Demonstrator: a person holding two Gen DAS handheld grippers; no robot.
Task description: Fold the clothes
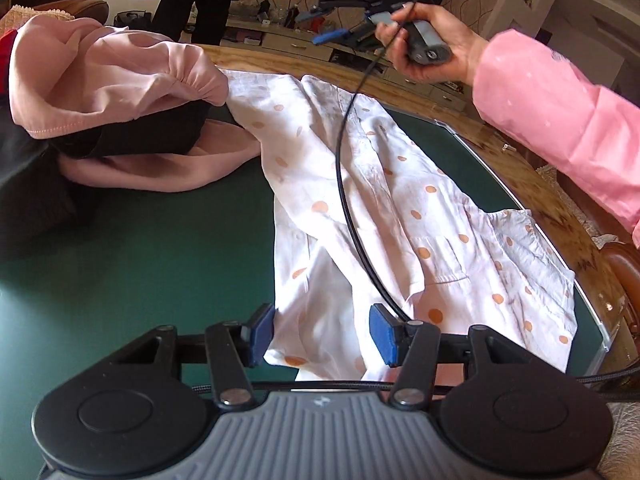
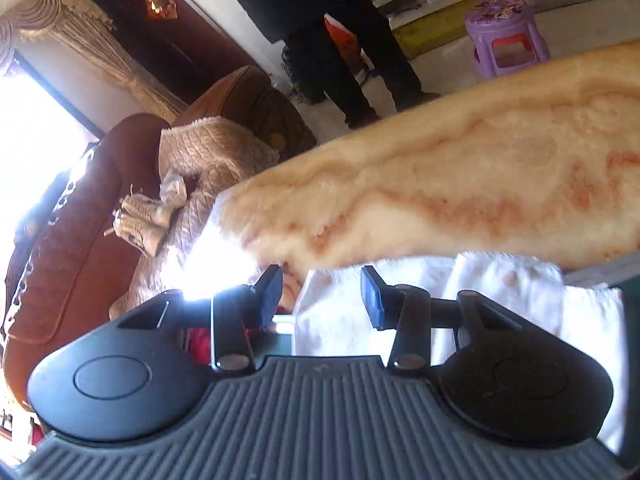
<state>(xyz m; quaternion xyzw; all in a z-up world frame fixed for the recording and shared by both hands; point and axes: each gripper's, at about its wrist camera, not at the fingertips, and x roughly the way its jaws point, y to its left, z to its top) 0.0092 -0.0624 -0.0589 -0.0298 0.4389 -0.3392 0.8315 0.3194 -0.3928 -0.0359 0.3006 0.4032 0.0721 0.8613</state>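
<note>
A white garment with orange dots [image 1: 384, 208] lies crumpled across the green table mat [image 1: 160, 248], running from the far middle to the near right. My left gripper [image 1: 322, 336] is open just above its near hem, one blue pad on each side of the cloth edge. A hand in a pink sleeve [image 1: 560, 128] holds my right gripper [image 1: 328, 26] high above the far table edge; its blue fingertips stand apart. In the right wrist view the right gripper [image 2: 320, 296] is open with nothing between its fingers, tilted over white cloth [image 2: 500, 280] and the marble table rim [image 2: 480, 184].
A pile of pink and black clothes [image 1: 108, 96] sits at the far left of the mat. A black cable [image 1: 344, 184] hangs from the right gripper across the dotted garment. A person in dark clothes [image 2: 336, 40] stands beyond the table, near a brown sofa [image 2: 80, 240] and a purple stool [image 2: 508, 36].
</note>
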